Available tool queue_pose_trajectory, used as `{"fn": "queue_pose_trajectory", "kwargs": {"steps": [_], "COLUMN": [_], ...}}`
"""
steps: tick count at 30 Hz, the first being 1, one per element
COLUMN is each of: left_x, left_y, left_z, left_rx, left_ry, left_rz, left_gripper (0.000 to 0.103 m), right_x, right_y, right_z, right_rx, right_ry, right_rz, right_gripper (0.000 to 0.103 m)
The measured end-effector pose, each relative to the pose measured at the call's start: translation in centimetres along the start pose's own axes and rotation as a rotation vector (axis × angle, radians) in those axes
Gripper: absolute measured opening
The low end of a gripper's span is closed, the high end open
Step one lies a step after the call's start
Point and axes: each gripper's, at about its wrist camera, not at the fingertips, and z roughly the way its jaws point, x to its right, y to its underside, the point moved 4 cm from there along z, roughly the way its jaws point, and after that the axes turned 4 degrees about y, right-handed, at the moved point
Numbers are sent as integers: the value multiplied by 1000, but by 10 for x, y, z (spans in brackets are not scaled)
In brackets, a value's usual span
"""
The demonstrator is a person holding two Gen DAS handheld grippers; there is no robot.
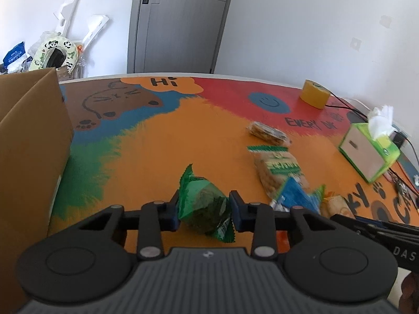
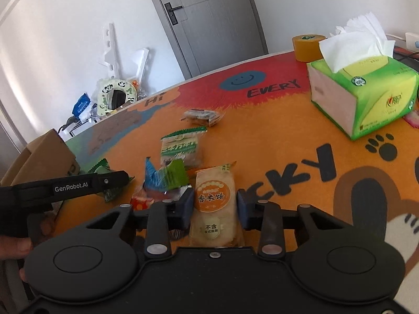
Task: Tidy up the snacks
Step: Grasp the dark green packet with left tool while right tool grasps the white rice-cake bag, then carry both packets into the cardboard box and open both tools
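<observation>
My left gripper [image 1: 204,210]: matt black plastic, ribbed grey housing. Green snack packet [image 1: 203,209]: glossy crinkled film. Rice cracker pack [image 2: 213,204]: shiny clear plastic. Cardboard box [image 1: 31,141]: dull brown. Table mat [image 1: 162,141]: smooth printed.

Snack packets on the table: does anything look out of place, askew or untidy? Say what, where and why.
Yes. Loose packets lie scattered at mixed angles instead of in the cardboard box. A blue and green packet overlaps the pale cracker packet in a small heap. Nothing looks spilled or torn.
</observation>
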Motion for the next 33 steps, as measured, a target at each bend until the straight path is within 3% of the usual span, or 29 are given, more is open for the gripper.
{"fn": "queue_pose_trajectory", "kwargs": {"steps": [9, 33], "left_x": [3, -15], "left_y": [7, 5], "left_z": [-35, -135], "left_rx": [38, 199], "left_ry": [30, 58], "left_rz": [0, -12], "left_gripper": [35, 35], "right_x": [-2, -63], "right_y": [12, 9], "right_z": [-28, -91], "right_rx": [40, 174], "right_ry": [-15, -70], "right_rz": [65, 13], "right_gripper": [34, 34]}}
